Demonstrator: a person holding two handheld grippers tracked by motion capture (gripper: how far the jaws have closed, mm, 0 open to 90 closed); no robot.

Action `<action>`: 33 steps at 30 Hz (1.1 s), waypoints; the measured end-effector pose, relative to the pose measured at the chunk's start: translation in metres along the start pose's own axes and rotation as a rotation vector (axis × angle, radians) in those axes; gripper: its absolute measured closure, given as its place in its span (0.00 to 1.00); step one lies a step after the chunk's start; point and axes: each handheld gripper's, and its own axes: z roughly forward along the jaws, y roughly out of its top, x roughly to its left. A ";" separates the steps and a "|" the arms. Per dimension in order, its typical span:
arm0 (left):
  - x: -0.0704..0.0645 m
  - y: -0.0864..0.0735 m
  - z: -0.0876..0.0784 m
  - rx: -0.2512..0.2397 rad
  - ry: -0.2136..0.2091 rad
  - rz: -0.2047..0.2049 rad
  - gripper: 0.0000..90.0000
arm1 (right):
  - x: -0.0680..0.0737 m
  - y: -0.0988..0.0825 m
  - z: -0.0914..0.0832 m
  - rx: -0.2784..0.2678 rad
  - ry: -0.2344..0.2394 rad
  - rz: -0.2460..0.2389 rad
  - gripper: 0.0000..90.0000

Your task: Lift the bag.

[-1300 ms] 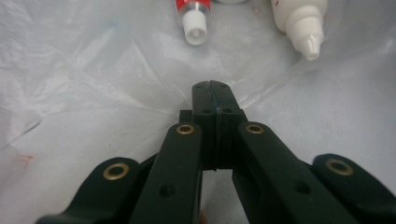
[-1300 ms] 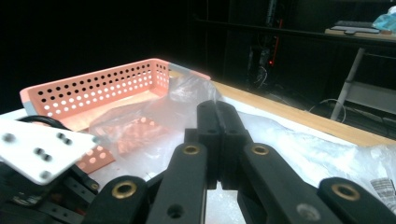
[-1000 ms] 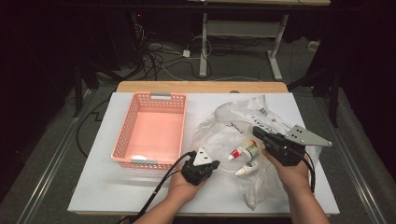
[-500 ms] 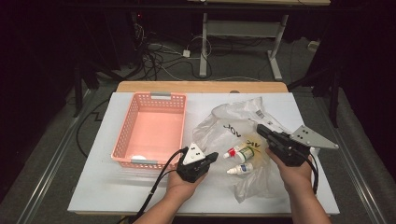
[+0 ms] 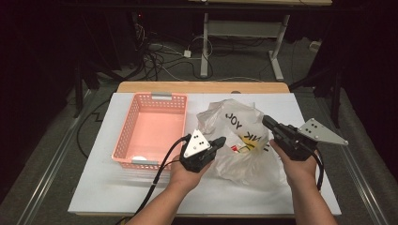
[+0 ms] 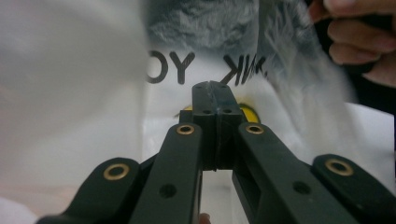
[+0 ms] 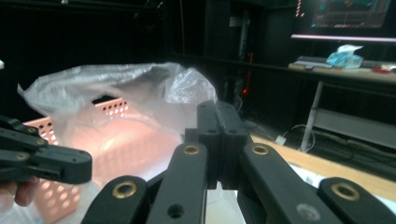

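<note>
A pink perforated basket point(image 5: 150, 129) sits left of centre in the high view on a white board point(image 5: 117, 192), with a small white object point(image 5: 139, 159) on its floor near the lower edge. A strip of wooden tabletop point(image 5: 202, 87) shows above the board. At the top of the frame, tangled cables point(image 5: 155, 51) lie on the grey floor beside a white desk frame point(image 5: 244, 33). In the right gripper view, a lit monitor point(image 7: 350, 16) fills the upper right corner.
</note>
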 end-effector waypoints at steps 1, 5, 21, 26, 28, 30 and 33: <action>0.001 0.005 0.000 -0.006 0.002 0.005 0.99 | -0.001 0.002 0.001 0.000 -0.005 0.001 1.00; 0.004 0.020 0.002 -0.028 0.013 0.021 0.99 | -0.007 0.009 0.006 -0.006 -0.022 -0.008 1.00; 0.016 0.095 0.013 -0.148 0.055 0.115 0.99 | -0.022 0.059 0.025 -0.105 -0.086 -0.017 1.00; 0.017 0.115 0.018 -0.182 0.064 0.132 0.99 | -0.029 0.077 0.028 -0.149 -0.114 -0.009 1.00; 0.019 0.123 0.019 -0.197 0.073 0.133 0.99 | -0.031 0.085 0.027 -0.166 -0.124 -0.013 1.00; 0.022 0.130 0.020 -0.213 0.076 0.132 0.99 | -0.032 0.093 0.026 -0.185 -0.135 -0.019 1.00; 0.025 0.139 0.020 -0.236 0.086 0.132 0.99 | -0.033 0.105 0.027 -0.203 -0.140 -0.027 1.00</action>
